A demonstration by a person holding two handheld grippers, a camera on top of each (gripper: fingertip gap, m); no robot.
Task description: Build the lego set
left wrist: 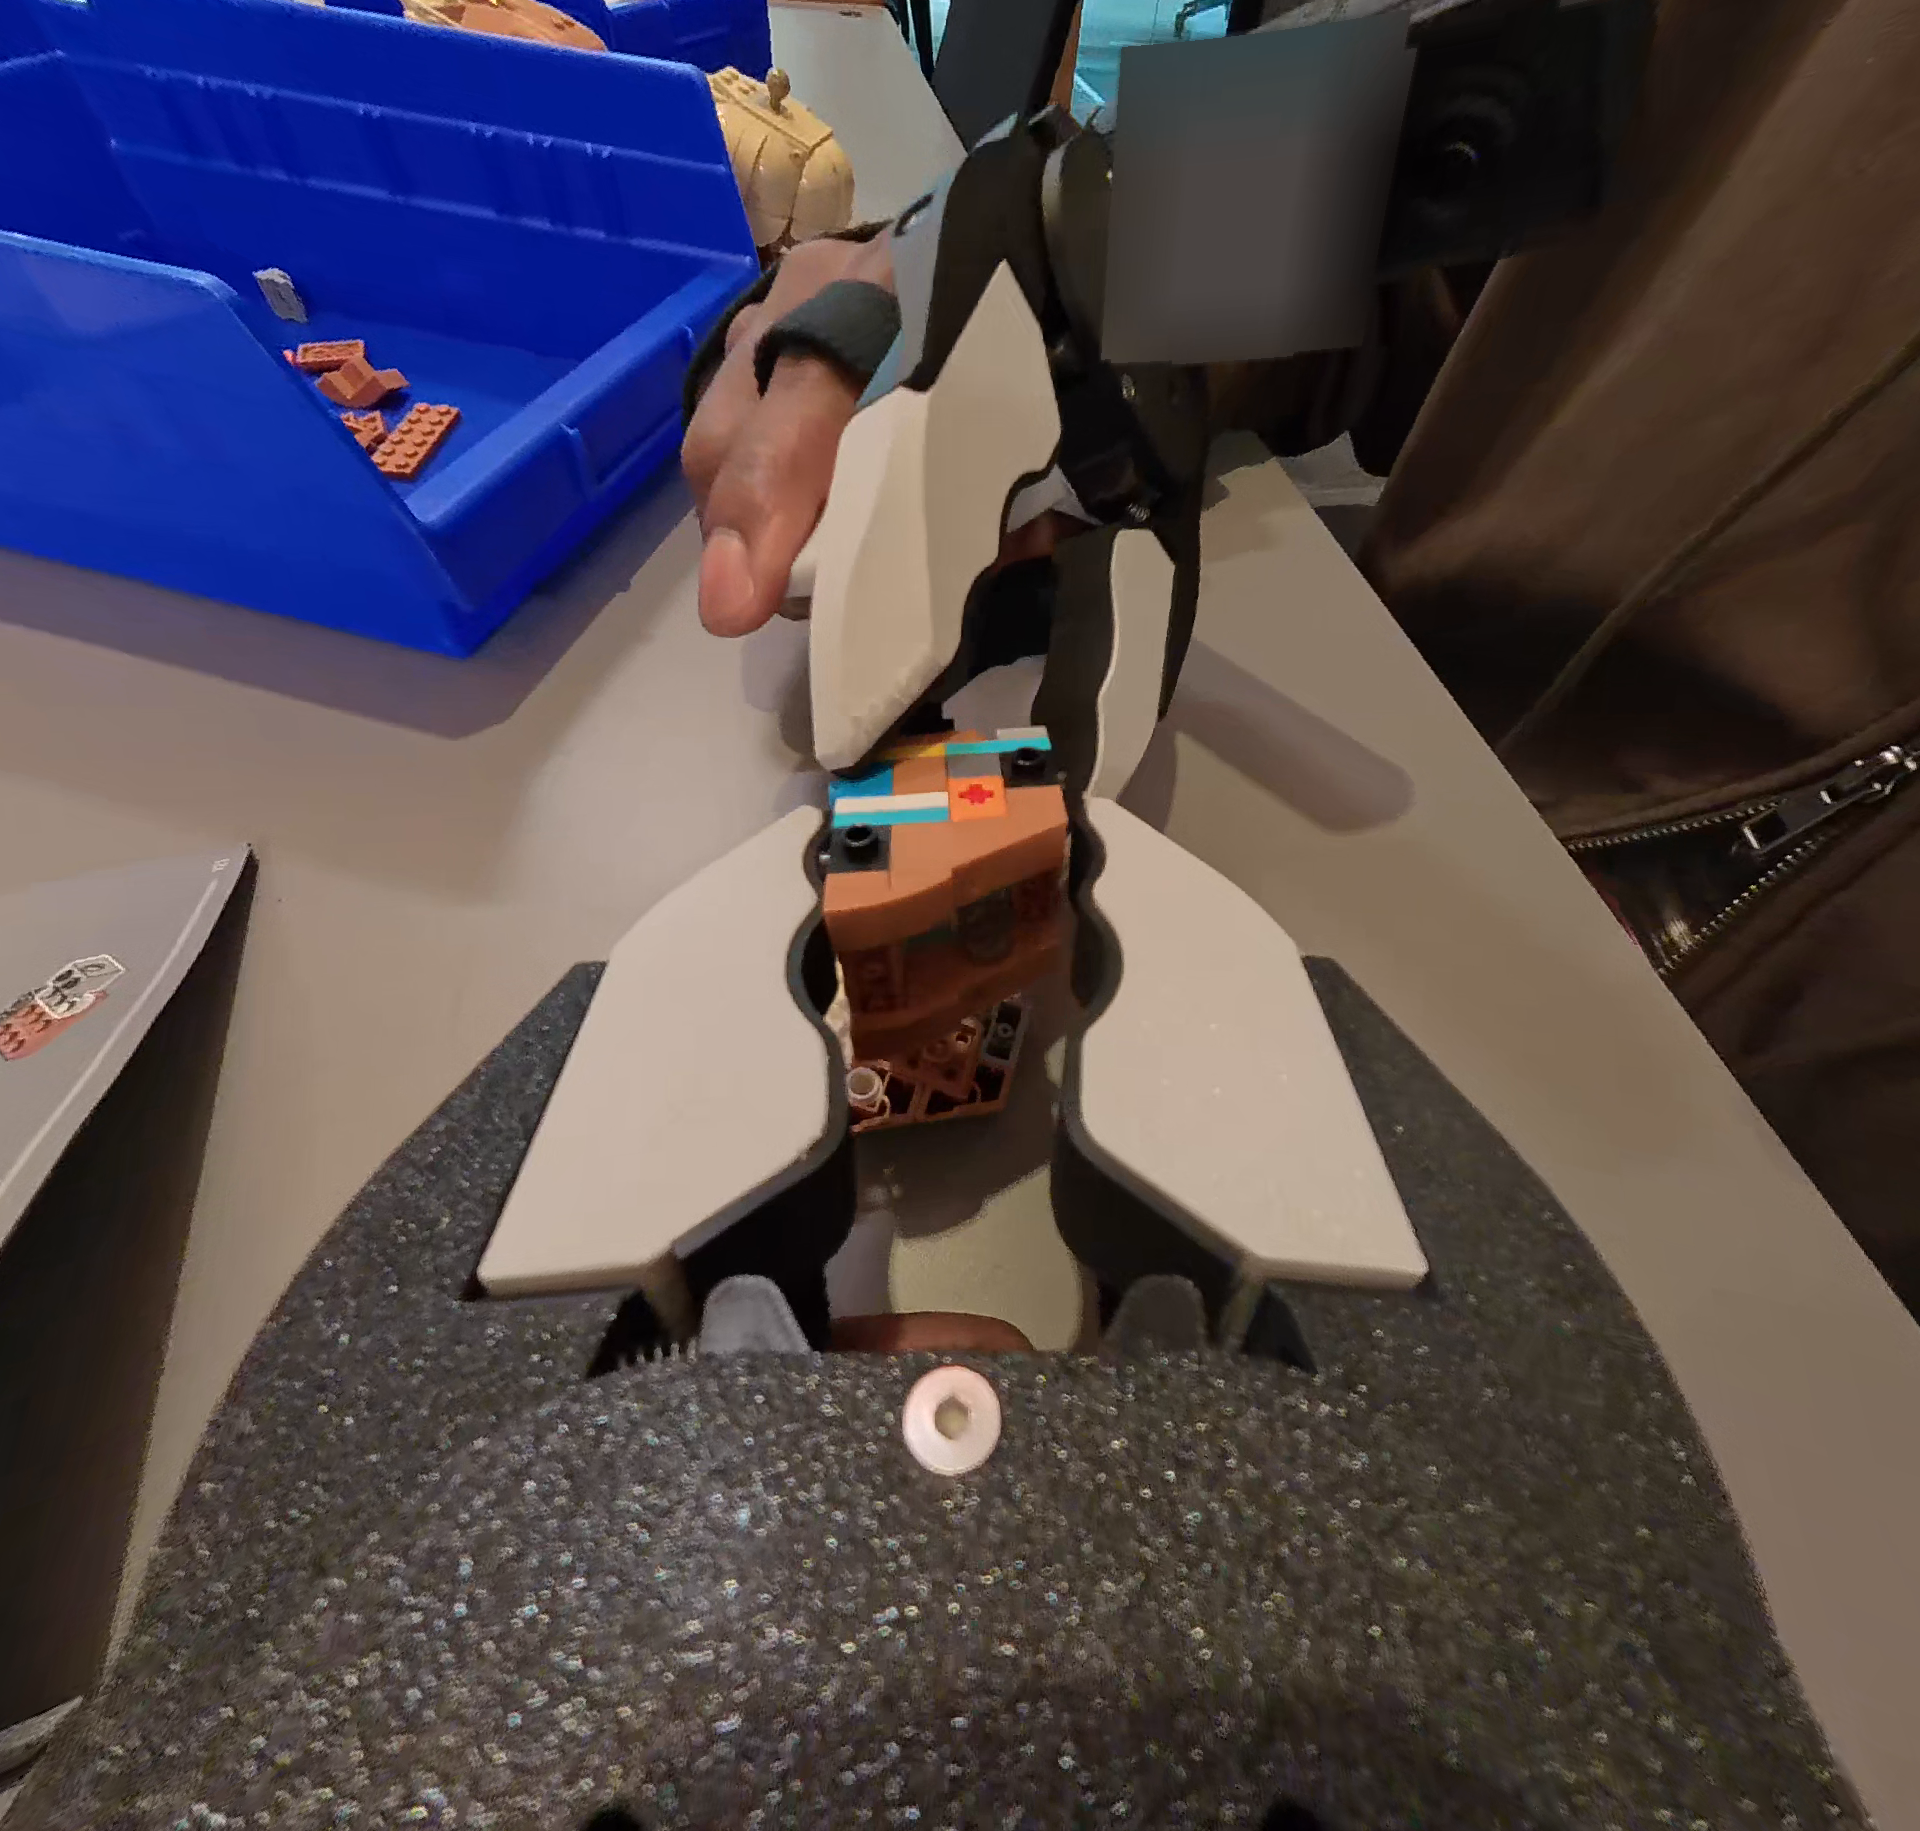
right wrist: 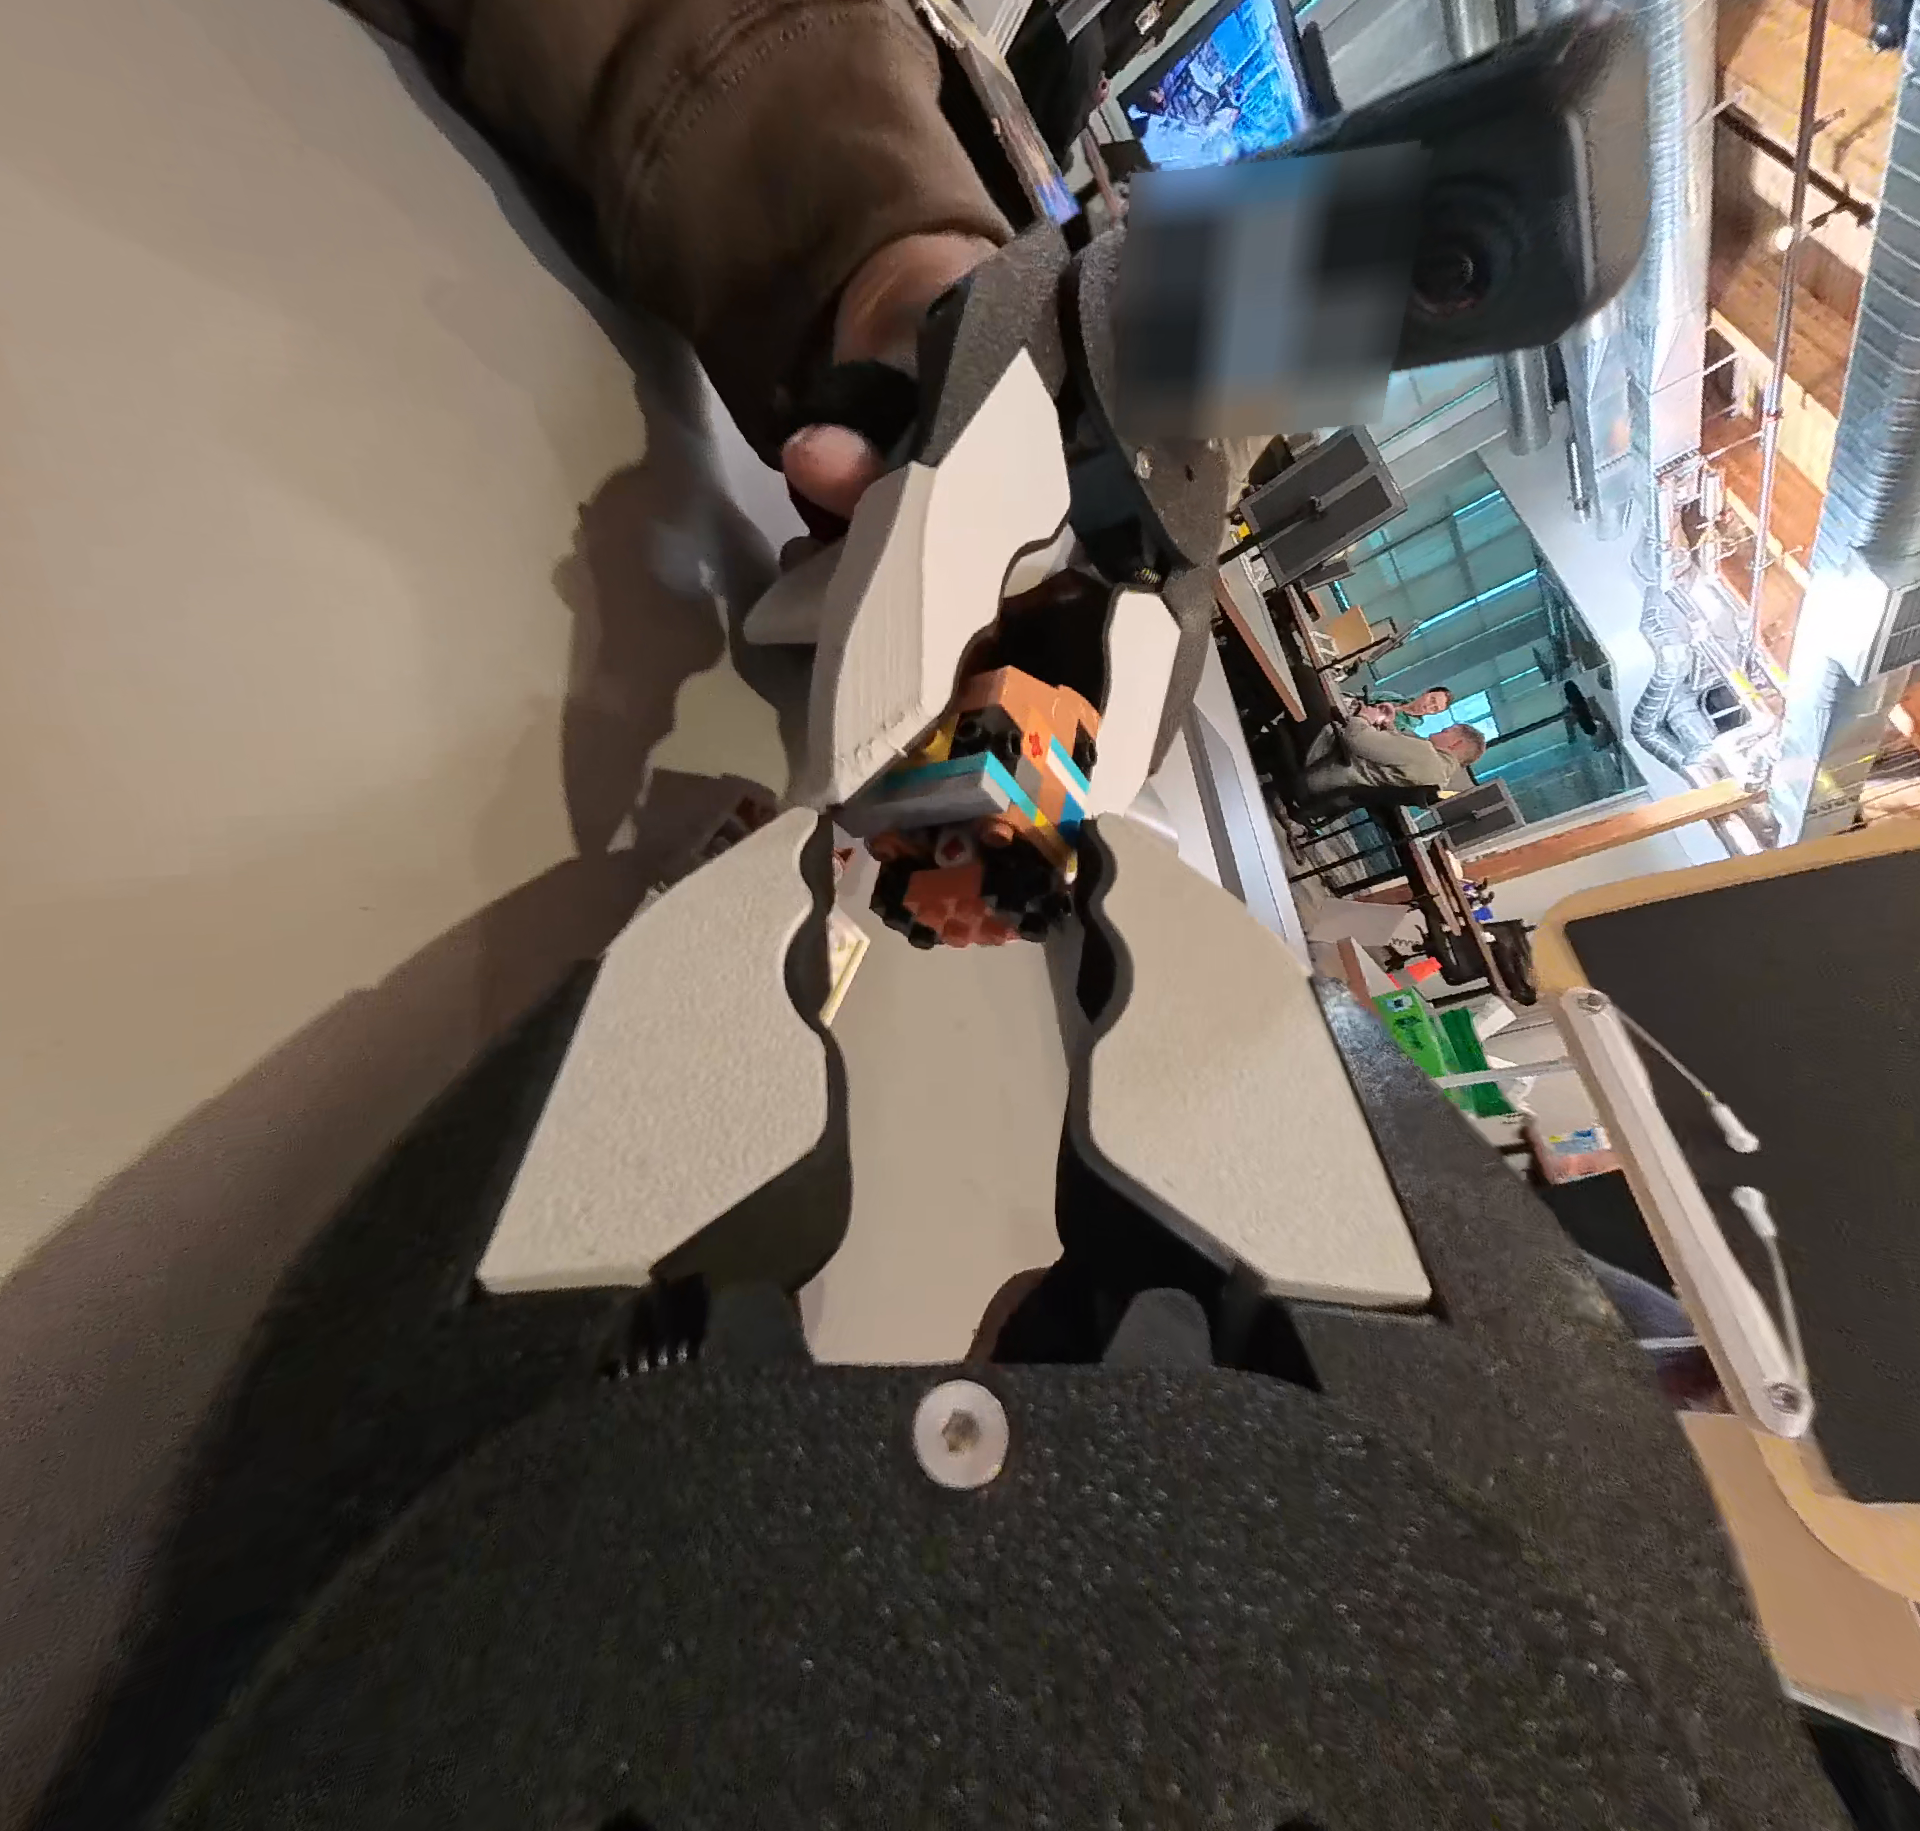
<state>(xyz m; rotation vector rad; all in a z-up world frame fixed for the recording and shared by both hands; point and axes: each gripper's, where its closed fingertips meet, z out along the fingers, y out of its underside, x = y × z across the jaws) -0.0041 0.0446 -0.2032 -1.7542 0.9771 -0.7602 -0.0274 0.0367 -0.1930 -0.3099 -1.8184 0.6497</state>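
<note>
Gripping one brown lego block (left wrist: 940, 877): two tools, left tool (left wrist: 945, 888) and right tool (right wrist: 961, 846).

Your grippers: pale grey wavy-edged fingers (left wrist: 686, 1033), speckled black bodies, one white screw (left wrist: 951, 1420) each; brown zippered jacket (left wrist: 1714, 638).

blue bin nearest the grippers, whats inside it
Inside the blue bin, a few loose brown lego plates and one small grey piece. Its front wall hides the near floor.

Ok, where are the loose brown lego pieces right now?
In the left wrist view, upper left: the loose brown pieces lie on the floor of the nearest blue bin, left of the right claw.
</note>
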